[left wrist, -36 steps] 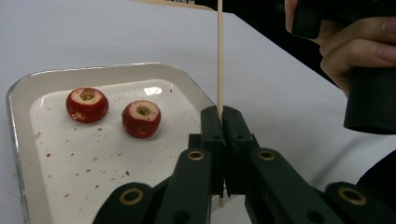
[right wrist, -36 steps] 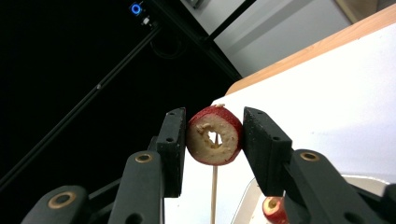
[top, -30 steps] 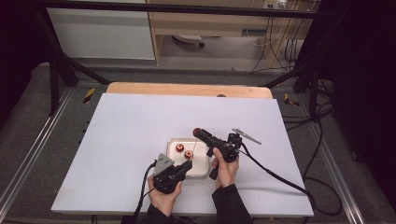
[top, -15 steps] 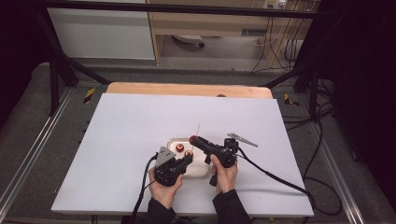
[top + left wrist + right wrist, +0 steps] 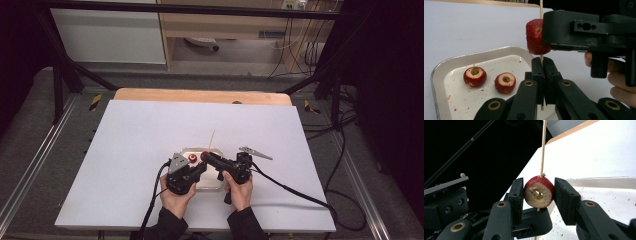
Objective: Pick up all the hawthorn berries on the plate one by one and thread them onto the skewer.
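Observation:
A thin wooden skewer (image 5: 540,7) stands upright over the tray, and my left gripper (image 5: 543,65) is shut on its lower end. A cored red fruit piece (image 5: 539,191) is threaded on the skewer (image 5: 543,147) just above those jaws. My right gripper (image 5: 539,188) is shut on that fruit piece (image 5: 535,37) from both sides. Two more cored red fruit pieces (image 5: 474,76) (image 5: 505,82) lie in the white tray (image 5: 461,60). In the high view both grippers, left (image 5: 201,168) and right (image 5: 206,157), meet over the tray (image 5: 212,186), with the skewer (image 5: 212,139) poking up.
The tray sits near the front middle of a white table top (image 5: 130,140). Red crumbs dot the tray floor (image 5: 614,200). A wooden board edge (image 5: 200,95) runs along the table's far side. Cables (image 5: 300,192) trail off to the right.
The right gripper has carried the fruit piece left over the tray to the skewer. The left gripper has shifted forward a little, and the skewer now stands above both grippers.

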### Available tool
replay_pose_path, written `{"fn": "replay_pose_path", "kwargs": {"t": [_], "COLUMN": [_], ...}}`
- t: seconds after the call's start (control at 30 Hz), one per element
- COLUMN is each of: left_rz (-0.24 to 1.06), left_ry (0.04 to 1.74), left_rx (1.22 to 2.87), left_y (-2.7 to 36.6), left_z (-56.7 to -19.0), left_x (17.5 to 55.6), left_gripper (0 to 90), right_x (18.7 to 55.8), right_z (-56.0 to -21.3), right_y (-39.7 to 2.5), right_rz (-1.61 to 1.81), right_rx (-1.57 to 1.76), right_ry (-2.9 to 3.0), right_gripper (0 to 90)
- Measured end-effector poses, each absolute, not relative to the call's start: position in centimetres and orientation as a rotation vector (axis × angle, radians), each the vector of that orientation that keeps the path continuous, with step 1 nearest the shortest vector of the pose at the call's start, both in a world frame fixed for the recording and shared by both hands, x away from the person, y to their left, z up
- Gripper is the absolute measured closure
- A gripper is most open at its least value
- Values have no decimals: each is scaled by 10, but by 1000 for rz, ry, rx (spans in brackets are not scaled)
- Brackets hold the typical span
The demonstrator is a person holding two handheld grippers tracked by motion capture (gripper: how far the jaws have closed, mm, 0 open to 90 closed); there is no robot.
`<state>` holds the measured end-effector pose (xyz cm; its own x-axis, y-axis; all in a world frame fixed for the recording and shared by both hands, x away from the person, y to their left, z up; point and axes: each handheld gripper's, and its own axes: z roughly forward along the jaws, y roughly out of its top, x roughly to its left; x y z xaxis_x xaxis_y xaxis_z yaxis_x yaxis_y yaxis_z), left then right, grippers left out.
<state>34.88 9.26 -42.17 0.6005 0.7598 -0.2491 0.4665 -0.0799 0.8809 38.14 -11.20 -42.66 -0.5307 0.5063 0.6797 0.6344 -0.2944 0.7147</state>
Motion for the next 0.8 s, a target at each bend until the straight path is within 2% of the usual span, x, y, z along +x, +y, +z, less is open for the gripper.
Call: {"fn": "replay_pose_path", "kwargs": {"t": [0.1, 0.17, 0.27, 0.4, 0.53, 0.63, 0.8], "left_rz": [334, 338, 359, 383, 401, 399, 382], "left_ry": [996, 975, 941, 899, 881, 880, 915], "left_rx": [1745, 1765, 1812, 1899, 1963, 1999, 2019], "left_y": [96, 99, 107, 123, 142, 157, 186], "left_z": [-419, -417, -413, -410, -413, -416, -423], "left_x": [349, 349, 350, 348, 343, 339, 335], "left_gripper": [885, 885, 885, 884, 883, 883, 883], "right_x": [380, 380, 380, 383, 385, 388, 396], "right_z": [-424, -419, -410, -405, -406, -410, -412], "right_y": [-114, -117, -125, -137, -145, -146, -143], "right_rz": [-1982, -2006, -2023, -1969, -1845, -1723, -1566], "right_rx": [-1456, -1449, -1442, -1459, -1442, -1422, -1402], "right_ry": [-1823, -1848, -1898, -2006, -2179, -2293, -2415], "right_gripper": [584, 529, 429, 240, 143, 103, 98]}}
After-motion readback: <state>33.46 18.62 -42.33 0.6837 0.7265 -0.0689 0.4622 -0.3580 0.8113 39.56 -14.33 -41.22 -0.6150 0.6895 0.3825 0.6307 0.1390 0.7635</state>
